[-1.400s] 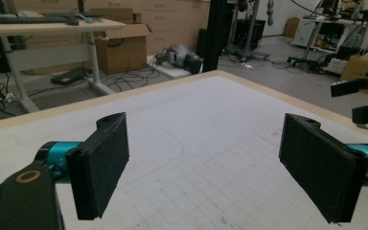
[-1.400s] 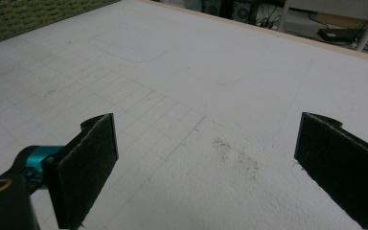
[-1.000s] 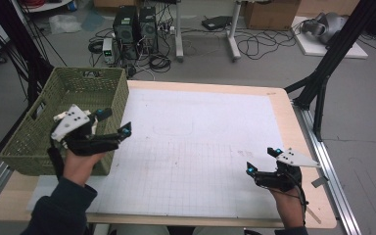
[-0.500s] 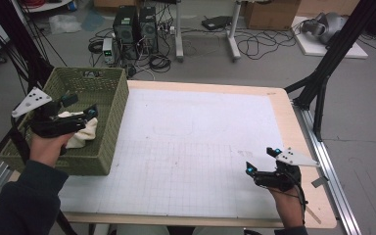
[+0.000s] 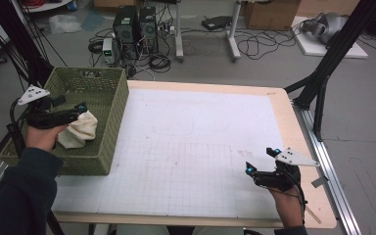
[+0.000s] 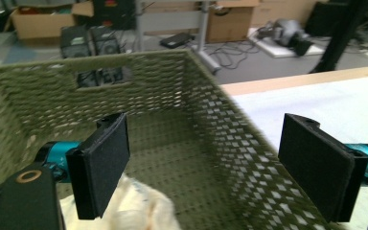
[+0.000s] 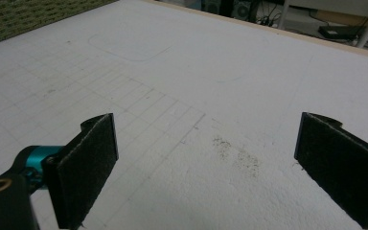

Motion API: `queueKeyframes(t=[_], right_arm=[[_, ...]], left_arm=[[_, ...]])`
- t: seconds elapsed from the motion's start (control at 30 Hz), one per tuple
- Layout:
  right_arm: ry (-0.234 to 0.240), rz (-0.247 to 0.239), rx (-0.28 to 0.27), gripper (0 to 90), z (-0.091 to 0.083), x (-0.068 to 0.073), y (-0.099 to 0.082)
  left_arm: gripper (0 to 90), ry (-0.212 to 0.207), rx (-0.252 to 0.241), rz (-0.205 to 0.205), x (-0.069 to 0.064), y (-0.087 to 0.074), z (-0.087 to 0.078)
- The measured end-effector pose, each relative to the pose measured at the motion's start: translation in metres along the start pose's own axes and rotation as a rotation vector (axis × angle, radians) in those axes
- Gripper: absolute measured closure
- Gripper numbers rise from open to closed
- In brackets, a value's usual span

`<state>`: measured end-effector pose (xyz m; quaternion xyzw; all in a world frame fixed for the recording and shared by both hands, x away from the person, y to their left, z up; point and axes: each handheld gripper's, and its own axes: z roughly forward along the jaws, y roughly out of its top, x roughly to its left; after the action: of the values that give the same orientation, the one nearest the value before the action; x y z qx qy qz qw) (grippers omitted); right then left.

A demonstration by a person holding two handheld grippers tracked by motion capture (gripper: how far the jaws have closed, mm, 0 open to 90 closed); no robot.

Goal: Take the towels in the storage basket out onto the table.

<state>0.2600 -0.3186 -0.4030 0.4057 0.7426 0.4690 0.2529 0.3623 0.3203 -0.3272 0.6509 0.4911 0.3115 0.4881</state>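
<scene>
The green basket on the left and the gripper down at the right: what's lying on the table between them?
Nothing lies there. In the high view, between the green basket and the right gripper stretches bare white gridded mat, with only faint pencil outlines and a small dark smudge.

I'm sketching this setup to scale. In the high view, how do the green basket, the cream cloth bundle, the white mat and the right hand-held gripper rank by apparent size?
Largest to smallest:
1. white mat
2. green basket
3. cream cloth bundle and right hand-held gripper: too alike to rank.
</scene>
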Motion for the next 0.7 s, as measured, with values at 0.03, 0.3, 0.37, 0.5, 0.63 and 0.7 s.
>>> queueKeyframes(t=[0.03, 0.3, 0.37, 0.5, 0.63, 0.7], right_arm=[[-0.002, -0.003, 0.001, 6.9, 0.000, 0.000, 0.000], [-0.012, -0.001, 0.004, 6.9, 0.000, -0.001, 0.000], [-0.011, -0.002, 0.005, 6.9, 0.000, -0.001, -0.001], [-0.011, -0.007, 0.008, 6.9, 0.000, -0.001, -0.001], [-0.012, -0.006, 0.009, 6.9, 0.000, -0.001, -0.001], [-0.014, -0.002, 0.013, 6.9, 0.000, -0.001, -0.001]], left_arm=[[18.4, 0.000, 0.000, 0.000, 0.000, 0.000, 0.000], [18.7, 0.074, 0.172, -0.048, 0.019, -0.013, 0.027], [18.7, 0.088, 0.207, -0.047, 0.021, -0.016, 0.031], [18.6, 0.110, 0.259, -0.067, 0.026, -0.021, 0.036], [18.7, 0.158, 0.349, -0.094, 0.034, -0.027, 0.041], [18.7, 0.164, 0.361, -0.096, 0.034, -0.028, 0.042]])
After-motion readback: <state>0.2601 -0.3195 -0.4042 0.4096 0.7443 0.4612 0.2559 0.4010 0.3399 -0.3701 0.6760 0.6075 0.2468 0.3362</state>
